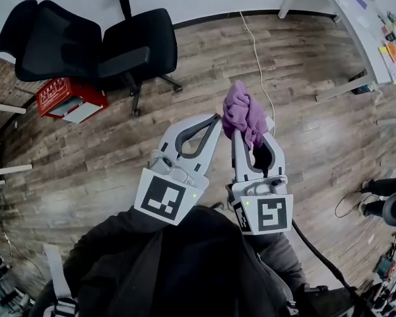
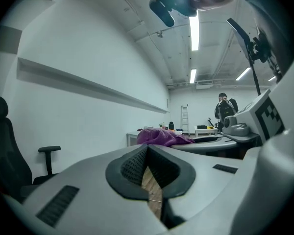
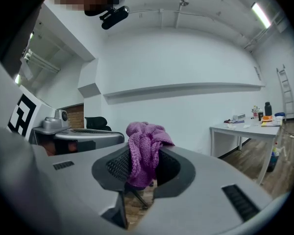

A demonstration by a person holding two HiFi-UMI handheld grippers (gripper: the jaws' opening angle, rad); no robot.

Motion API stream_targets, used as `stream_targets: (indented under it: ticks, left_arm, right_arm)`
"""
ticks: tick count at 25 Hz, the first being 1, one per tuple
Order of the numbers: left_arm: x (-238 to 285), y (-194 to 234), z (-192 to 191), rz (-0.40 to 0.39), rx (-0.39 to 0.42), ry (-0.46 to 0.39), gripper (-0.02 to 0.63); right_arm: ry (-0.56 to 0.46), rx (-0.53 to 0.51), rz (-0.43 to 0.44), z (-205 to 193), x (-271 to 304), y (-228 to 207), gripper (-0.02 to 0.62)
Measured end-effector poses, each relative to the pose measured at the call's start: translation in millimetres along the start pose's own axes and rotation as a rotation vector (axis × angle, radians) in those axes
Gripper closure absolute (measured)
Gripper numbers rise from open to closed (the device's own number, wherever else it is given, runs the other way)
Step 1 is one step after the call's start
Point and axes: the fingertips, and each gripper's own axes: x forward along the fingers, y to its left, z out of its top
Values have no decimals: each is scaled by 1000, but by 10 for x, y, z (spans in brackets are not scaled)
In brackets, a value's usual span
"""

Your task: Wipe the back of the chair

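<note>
**Cloth gripped, chair well apart**

Pinched between the closed jaws of the right gripper: a bunched purple knit cloth. Left gripper shut at the tips, holding nothing. Well off at upper left, black office chair on wood-plank floor, red box just beside. Thin white cable trailing over the boards.

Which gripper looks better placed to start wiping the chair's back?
Right. The right gripper is shut on the purple cloth, while the left gripper is shut with nothing between its jaws. The chair stands off to the left, and neither gripper touches it.
</note>
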Motion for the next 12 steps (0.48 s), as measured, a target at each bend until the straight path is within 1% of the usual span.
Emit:
stream_targets:
  ticks: [7, 12]
  left_arm:
    - [184, 610, 131, -3, 1, -35, 601]
    - [314, 825, 206, 8, -25, -57, 601]
  right_arm:
    - [-3, -24, 10, 173, 636, 112, 499]
    - [-20, -46, -6, 319, 819, 30, 499]
